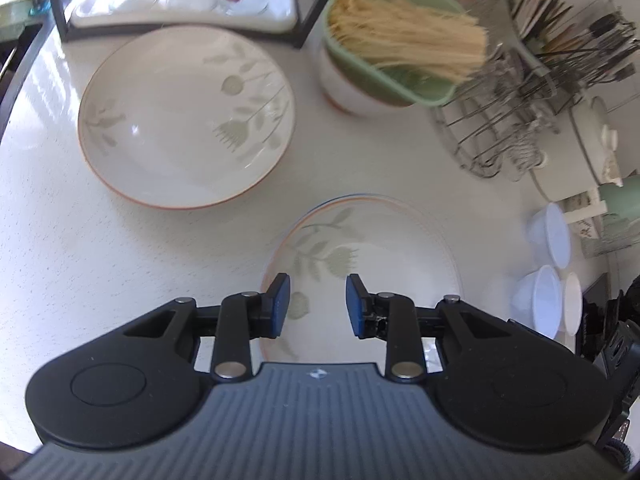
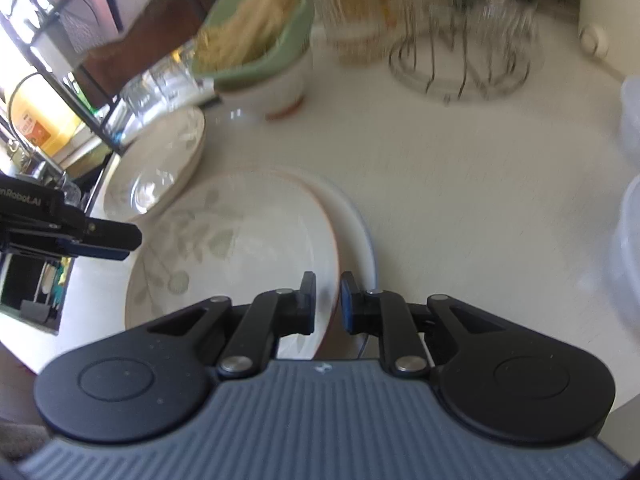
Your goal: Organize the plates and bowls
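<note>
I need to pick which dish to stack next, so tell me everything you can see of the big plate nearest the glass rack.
The large plate is round, shallow and glossy, ceramic by its look, cream-white with pale grey-green leaf and flower prints and a thin orange-brown rim line. It lies flat and upright on the speckled white counter, empty, just in front of the black rack frame. It sits apart from the white cup. Neither gripper touches it.

Daylight glares on a speckled white countertop (image 1: 60, 264).
</note>
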